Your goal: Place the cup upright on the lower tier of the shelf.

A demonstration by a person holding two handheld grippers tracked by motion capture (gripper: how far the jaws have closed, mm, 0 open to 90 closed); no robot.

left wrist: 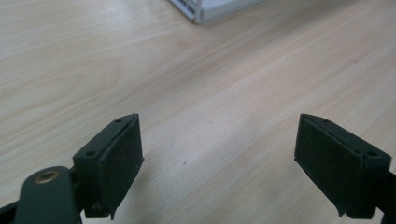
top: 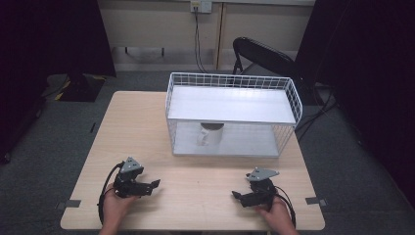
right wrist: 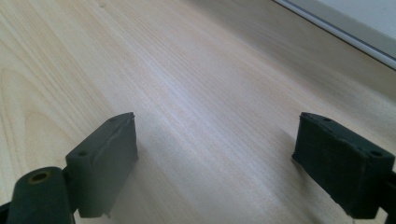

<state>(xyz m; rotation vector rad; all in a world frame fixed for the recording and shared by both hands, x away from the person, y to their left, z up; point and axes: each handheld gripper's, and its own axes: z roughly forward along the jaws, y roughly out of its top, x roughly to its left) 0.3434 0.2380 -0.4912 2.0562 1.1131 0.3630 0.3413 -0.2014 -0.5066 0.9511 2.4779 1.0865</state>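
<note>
Nothing looks begun yet, judging from how things lie: the table point(top: 147, 127) is bare in front of both hands, and the wire rack point(top: 233, 113) stands well ahead of the grippers at the far side, with its flat top shelf holding nothing. The one loose thing is a white mug point(top: 209, 135), which sits on the rack's lower level under the shelf, well forward of the left gripper point(top: 155, 184) and forward and off to the left of the right gripper point(top: 235, 195), touching neither. Both grippers rest low near the near edge of the table, pointing inward toward each other, and each holds nothing: in the left gripper view the two black pads point(left wrist: 122, 165) stand wide apart over plain wood, and the right gripper view shows the same wide gap between its pads point(right wrist: 106, 161). So the reach, the grasp and any move of the mug all appear to be left to do. Much is hard to read: the shelf shades the mug and cuts off its top, so its rim and any contents cannot be made out, and its handle is only a pale shape on its left side. Each gripper view catches only a pale strip of the rack's base point(left wrist: 219, 8) at its top edge.
</note>
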